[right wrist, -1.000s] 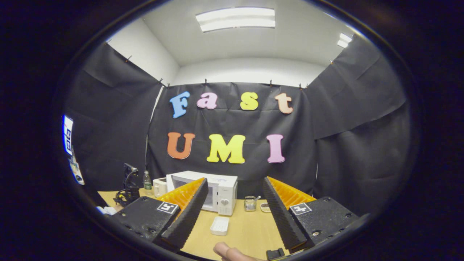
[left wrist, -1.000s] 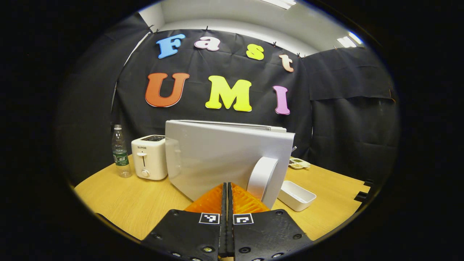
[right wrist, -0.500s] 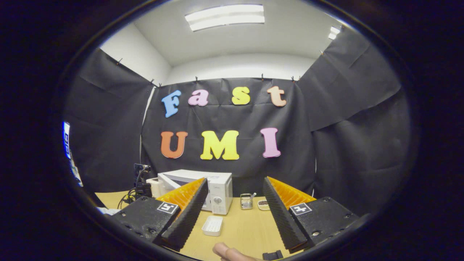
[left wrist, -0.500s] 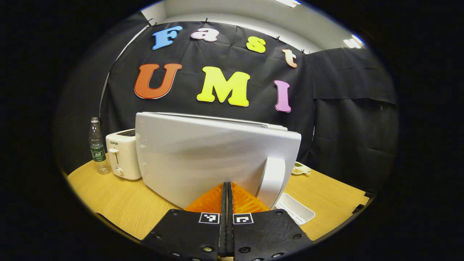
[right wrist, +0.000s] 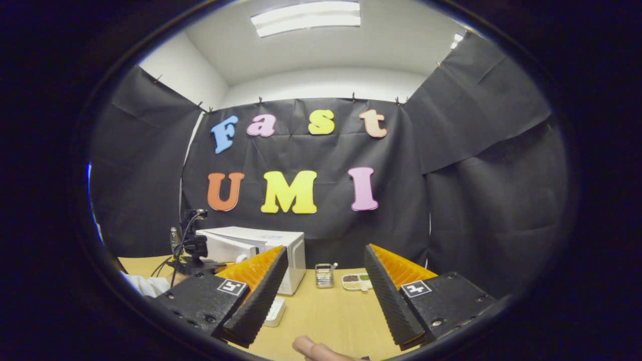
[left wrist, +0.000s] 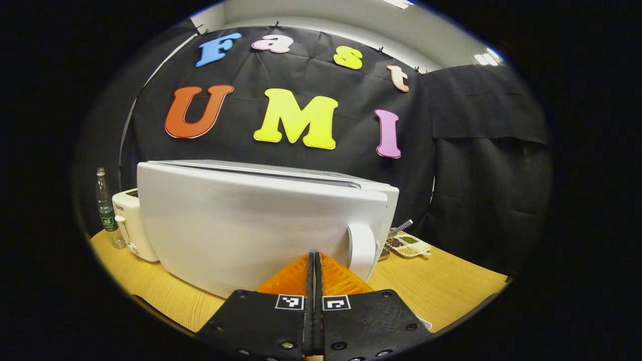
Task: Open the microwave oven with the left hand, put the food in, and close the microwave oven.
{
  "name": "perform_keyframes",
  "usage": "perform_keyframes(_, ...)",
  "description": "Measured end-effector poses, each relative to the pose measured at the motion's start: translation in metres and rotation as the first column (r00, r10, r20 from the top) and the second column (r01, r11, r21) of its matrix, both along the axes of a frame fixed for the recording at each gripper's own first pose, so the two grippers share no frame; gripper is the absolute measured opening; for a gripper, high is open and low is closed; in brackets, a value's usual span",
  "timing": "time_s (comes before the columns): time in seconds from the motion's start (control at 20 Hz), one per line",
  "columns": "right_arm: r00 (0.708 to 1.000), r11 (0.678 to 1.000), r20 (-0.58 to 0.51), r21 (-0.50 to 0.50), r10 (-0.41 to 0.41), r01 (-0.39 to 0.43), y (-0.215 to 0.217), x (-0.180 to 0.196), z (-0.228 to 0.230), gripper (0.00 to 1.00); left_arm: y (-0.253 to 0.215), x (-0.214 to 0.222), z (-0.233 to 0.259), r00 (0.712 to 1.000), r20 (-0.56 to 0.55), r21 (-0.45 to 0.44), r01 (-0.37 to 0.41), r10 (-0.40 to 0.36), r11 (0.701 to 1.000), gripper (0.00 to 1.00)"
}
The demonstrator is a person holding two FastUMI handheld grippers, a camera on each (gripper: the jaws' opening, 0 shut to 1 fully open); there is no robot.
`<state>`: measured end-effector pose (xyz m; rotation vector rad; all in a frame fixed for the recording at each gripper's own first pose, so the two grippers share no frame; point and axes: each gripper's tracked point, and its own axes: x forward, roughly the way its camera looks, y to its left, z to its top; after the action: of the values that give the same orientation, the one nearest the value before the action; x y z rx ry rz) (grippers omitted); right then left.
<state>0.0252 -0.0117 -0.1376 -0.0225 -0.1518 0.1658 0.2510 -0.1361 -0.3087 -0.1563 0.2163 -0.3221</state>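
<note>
The left gripper [left wrist: 314, 260], fingers clenched together, presses at the microwave door [left wrist: 251, 220] beside its handle [left wrist: 361, 248]; the right gripper [right wrist: 325, 260] hangs released.

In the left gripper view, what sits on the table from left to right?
Water bottle → toaster → microwave door → door handle → small dish of food. The left gripper is low in front of the door.
</note>
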Motion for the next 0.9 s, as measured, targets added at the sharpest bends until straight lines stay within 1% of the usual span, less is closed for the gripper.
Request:
perform_keyframes(0.05, 1.000, 1.000, -0.002, -0.002, 0.004, -0.004, -0.001, 0.003, -0.003, 0.94, -0.002, 0.008, 0.000, 1.000, -0.001, -0.005, -0.007, 0.007, 1.000, 0.00)
perform_keyframes(0.1, 1.000, 1.000, -0.002, 0.000, 0.005, -0.005, -0.003, 0.006, -0.005, 0.97, -0.005, 0.017, -0.002, 1.000, -0.001, -0.002, -0.013, 0.013, 1.000, 0.00)
perform_keyframes(0.15, 1.000, 1.000, -0.004, -0.002, 0.005, -0.005, -0.006, 0.010, -0.008, 0.94, -0.007, 0.025, -0.002, 1.000, -0.003, 0.003, -0.020, 0.020, 1.000, 0.00)
perform_keyframes(0.2, 1.000, 1.000, -0.009, -0.009, 0.002, -0.002, -0.007, 0.015, -0.012, 0.94, -0.011, 0.033, -0.006, 1.000, -0.014, 0.012, -0.021, 0.021, 1.000, 0.00)
perform_keyframes(0.25, 1.000, 1.000, -0.016, -0.015, -0.005, 0.005, -0.012, 0.019, -0.019, 0.93, -0.014, 0.041, -0.015, 0.998, -0.045, 0.035, -0.032, 0.034, 0.999, 0.11)
perform_keyframes(0.3, 1.000, 1.000, -0.023, -0.014, -0.011, 0.011, -0.016, 0.021, -0.022, 0.97, -0.014, 0.050, -0.009, 0.999, -0.016, 0.040, -0.046, 0.047, 0.998, 0.00)
perform_keyframes(0.35, 0.999, 1.000, -0.031, -0.011, -0.016, 0.015, -0.019, 0.023, -0.026, 0.97, -0.015, 0.048, -0.017, 0.997, -0.059, 0.047, -0.053, 0.056, 0.997, 0.00)
perform_keyframes(0.4, 0.999, 1.000, -0.038, -0.006, -0.022, 0.022, -0.023, 0.025, -0.029, 0.97, -0.016, 0.049, -0.011, 0.997, -0.031, 0.045, -0.066, 0.068, 0.997, 0.00)
perform_keyframes(0.45, 0.999, 1.000, -0.043, -0.002, -0.030, 0.030, -0.026, 0.028, -0.032, 0.97, -0.017, 0.048, -0.016, 0.996, -0.054, 0.053, -0.063, 0.066, 0.997, 0.00)
perform_keyframes(0.5, 0.998, 0.999, -0.049, -0.001, -0.038, 0.038, -0.029, 0.029, -0.034, 0.97, -0.017, 0.049, -0.014, 0.997, -0.036, 0.057, -0.064, 0.066, 0.996, 0.00)
perform_keyframes(0.75, 0.996, 0.998, -0.060, 0.009, -0.059, 0.060, -0.035, 0.023, -0.035, 0.97, -0.015, 0.047, -0.014, 0.996, -0.057, 0.059, -0.060, 0.063, 0.996, 0.02)
perform_keyframes(0.85, 0.995, 0.997, -0.059, 0.001, -0.075, 0.075, -0.037, 0.018, -0.032, 0.97, -0.017, 0.047, -0.018, 0.995, -0.085, 0.039, -0.042, 0.045, 0.998, 0.04)
perform_keyframes(0.9, 0.995, 0.997, -0.060, 0.000, -0.083, 0.083, -0.037, 0.014, -0.031, 0.94, -0.016, 0.045, -0.020, 0.993, -0.106, 0.014, -0.040, 0.041, 0.999, 0.03)
